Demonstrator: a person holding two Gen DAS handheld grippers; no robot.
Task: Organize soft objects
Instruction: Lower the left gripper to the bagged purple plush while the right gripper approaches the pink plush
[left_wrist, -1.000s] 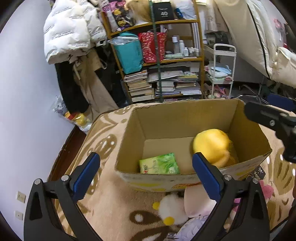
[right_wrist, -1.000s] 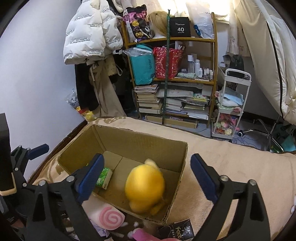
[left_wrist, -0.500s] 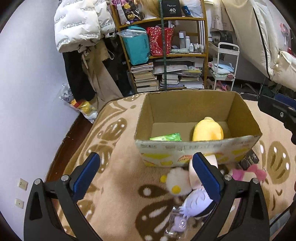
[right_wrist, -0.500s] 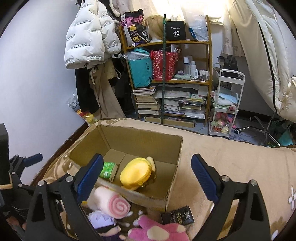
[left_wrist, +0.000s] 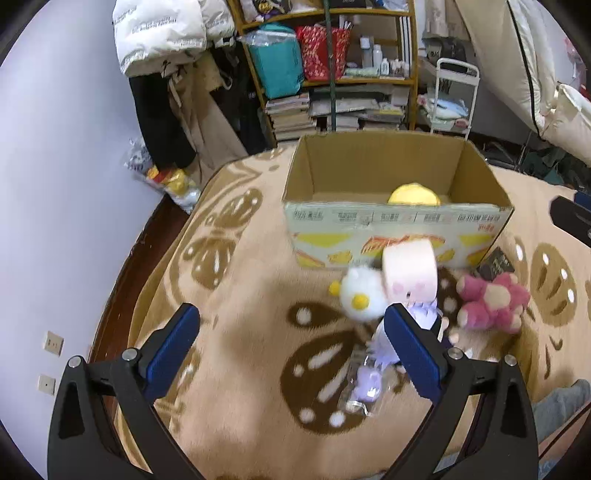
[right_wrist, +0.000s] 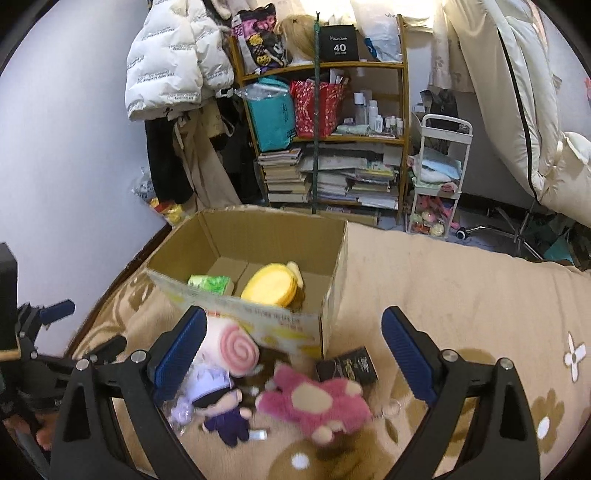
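Note:
An open cardboard box stands on a beige patterned blanket. Inside lie a yellow plush and a green packet. In front of the box lie a pink roll plush, a white chick plush, a pink bear plush and a purple doll. My left gripper is open and empty, above the blanket left of the toys. My right gripper is open and empty, above the pink bear.
A small black packet lies by the box's near right corner. A bookshelf with bags and books, hanging coats and a white trolley stand behind. The wall is at the left.
Both grippers have pulled back and up from the box. The yellow plush, falling a second ago, now rests in the box. More toys in front of the box have come into view.

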